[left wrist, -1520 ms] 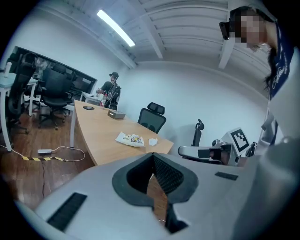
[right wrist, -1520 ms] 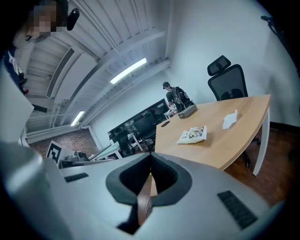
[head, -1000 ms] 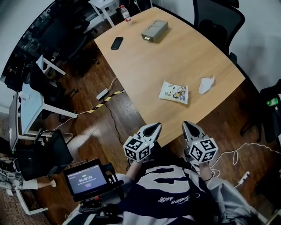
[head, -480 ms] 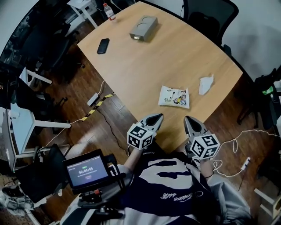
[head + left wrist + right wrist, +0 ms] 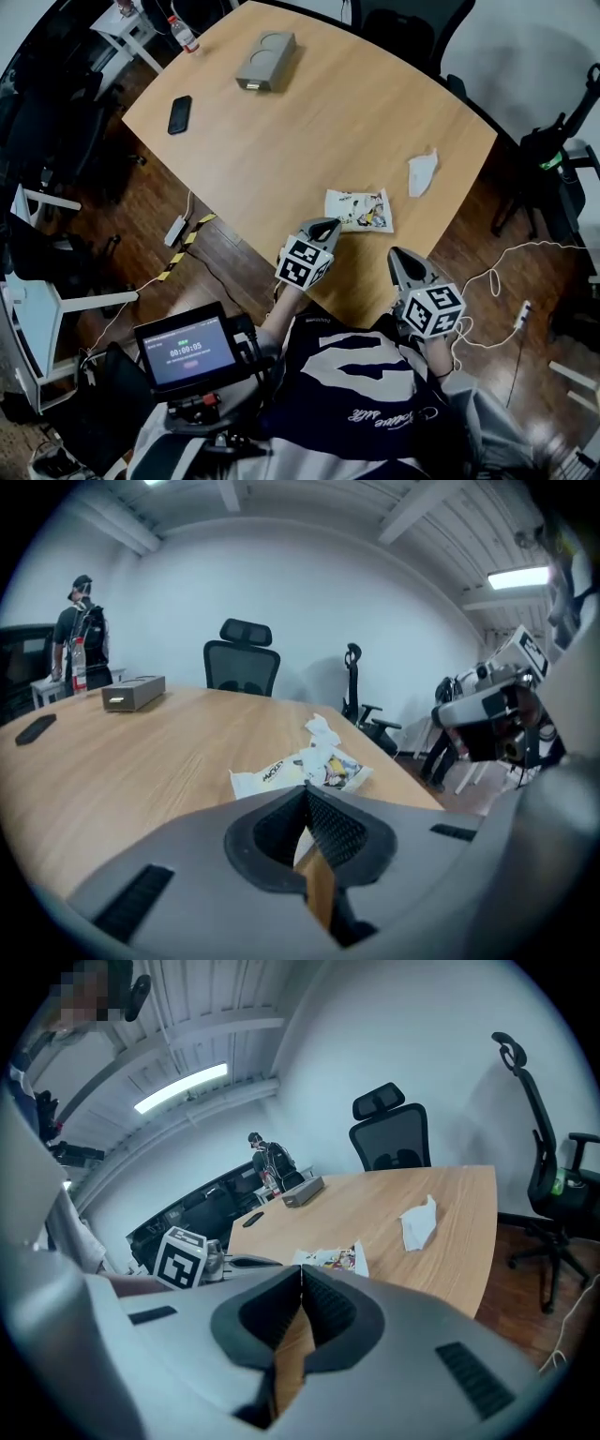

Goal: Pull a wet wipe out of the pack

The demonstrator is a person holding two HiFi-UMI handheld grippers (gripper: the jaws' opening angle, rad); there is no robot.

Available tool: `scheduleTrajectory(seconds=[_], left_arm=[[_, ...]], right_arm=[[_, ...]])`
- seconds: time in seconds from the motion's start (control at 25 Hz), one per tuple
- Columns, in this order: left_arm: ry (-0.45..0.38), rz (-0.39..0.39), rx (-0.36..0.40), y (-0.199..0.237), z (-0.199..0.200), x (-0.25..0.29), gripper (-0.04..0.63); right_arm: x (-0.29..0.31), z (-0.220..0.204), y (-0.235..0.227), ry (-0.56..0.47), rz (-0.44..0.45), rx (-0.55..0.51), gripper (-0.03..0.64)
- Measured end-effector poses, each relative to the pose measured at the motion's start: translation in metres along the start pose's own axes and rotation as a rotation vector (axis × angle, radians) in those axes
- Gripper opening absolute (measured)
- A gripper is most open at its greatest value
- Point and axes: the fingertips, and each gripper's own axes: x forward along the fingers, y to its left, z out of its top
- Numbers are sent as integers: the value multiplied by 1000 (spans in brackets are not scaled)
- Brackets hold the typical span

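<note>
**Both grippers shut and empty near the wipe pack**

The pack of wet wipes (image 5: 359, 208) lies flat on the wooden table (image 5: 309, 131), close to the edge nearest the person. A crumpled white wipe (image 5: 421, 172) lies apart from it, further to the right. The left gripper (image 5: 327, 226) points at the pack's near left corner. Its tips are just beside the pack, and whether they touch it cannot be told. Its jaws are pressed together with nothing between them. The right gripper (image 5: 397, 255) hangs at the table's near edge, short of the pack, with its jaws also fully closed and empty. A phone (image 5: 179, 114) and a grey box (image 5: 265, 61) sit at the far end.
</note>
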Motion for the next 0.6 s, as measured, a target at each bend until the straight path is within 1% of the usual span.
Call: scheduleTrajectory(seconds=[0.12, 0.16, 0.24, 0.36, 0.44, 0.56, 0.6], left_arm=[[103, -3, 98, 9, -14, 19, 3], [128, -13, 117, 9, -19, 24, 3], [158, -31, 129, 10, -25, 31, 3], [161, -37, 125, 11, -27, 35, 3], [159, -35, 128, 12, -26, 36, 3], [159, -31, 135, 13, -26, 34, 3], [159, -28, 137, 13, -26, 34, 3]], right_arm=[[7, -2, 0, 19, -12, 0, -11], [9, -3, 0, 28, -16, -3, -11], [13, -5, 0, 45, -22, -10, -11], [22, -6, -3, 71, -27, -24, -4], [31, -6, -4, 96, -23, -36, 32], [50, -7, -6, 137, -20, -66, 40], [57, -7, -9, 152, -19, -75, 53]])
